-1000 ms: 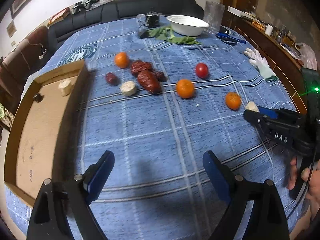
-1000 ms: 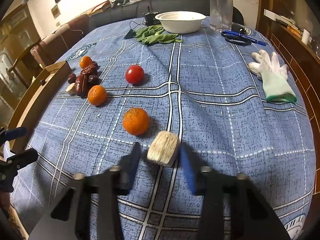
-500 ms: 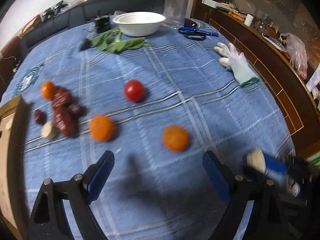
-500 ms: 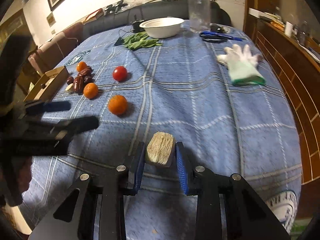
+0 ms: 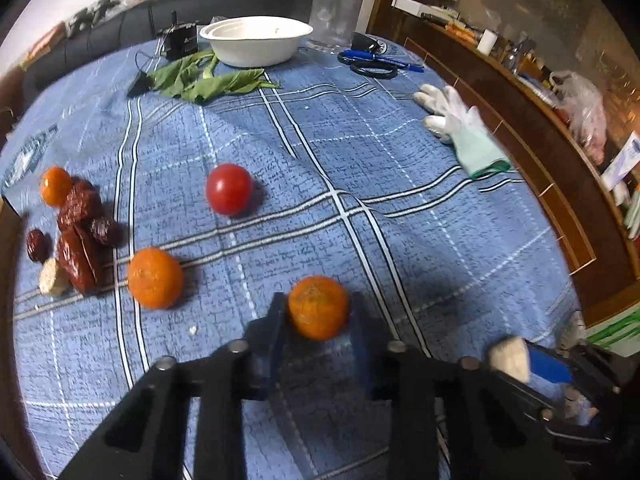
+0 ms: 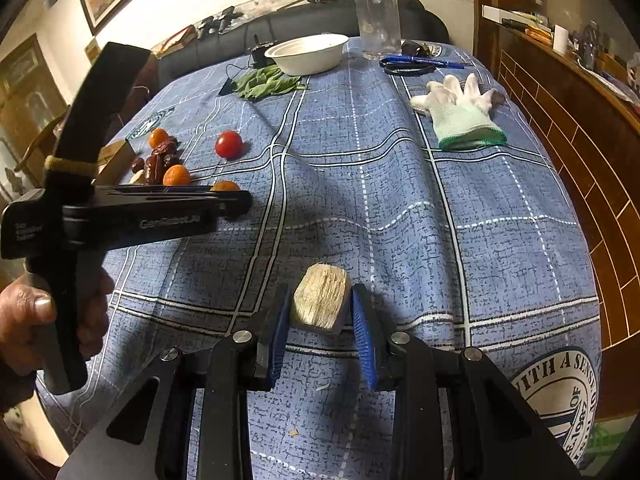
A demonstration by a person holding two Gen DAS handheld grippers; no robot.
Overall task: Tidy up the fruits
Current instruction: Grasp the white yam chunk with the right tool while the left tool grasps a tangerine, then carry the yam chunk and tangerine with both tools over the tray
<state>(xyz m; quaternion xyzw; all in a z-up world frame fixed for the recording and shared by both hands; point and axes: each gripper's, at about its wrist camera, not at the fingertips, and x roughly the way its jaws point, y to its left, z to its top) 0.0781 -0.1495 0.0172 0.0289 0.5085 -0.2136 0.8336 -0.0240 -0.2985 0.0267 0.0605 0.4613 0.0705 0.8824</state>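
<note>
A small orange (image 5: 318, 314) lies on the blue checked cloth between the fingers of my left gripper (image 5: 318, 300), whose jaws are closing; the pads touch its sides. In the right wrist view the left gripper (image 6: 236, 200) reaches in from the left, with that orange (image 6: 226, 186) showing just past its tip. My right gripper (image 6: 320, 304) is shut on a pale fibrous chunk (image 6: 320, 296) held above the cloth. Farther left lie another orange (image 5: 155, 278), a red tomato (image 5: 229, 189), dark dates (image 5: 80, 236), a pale cut piece (image 5: 52, 282) and a smaller orange (image 5: 56, 186).
A wooden box corner (image 6: 116, 160) shows at the far left behind the left gripper. A white bowl (image 5: 256, 40), green leaves (image 5: 208, 82), a clear glass (image 5: 338, 8), scissors (image 5: 372, 68) and a white glove (image 5: 460, 128) sit at the back and right. The table edge runs along the right.
My left gripper swung right from near the box to the nearest orange, and its wide jaws closed around it. The right gripper kept the pale chunk and rose slightly.
</note>
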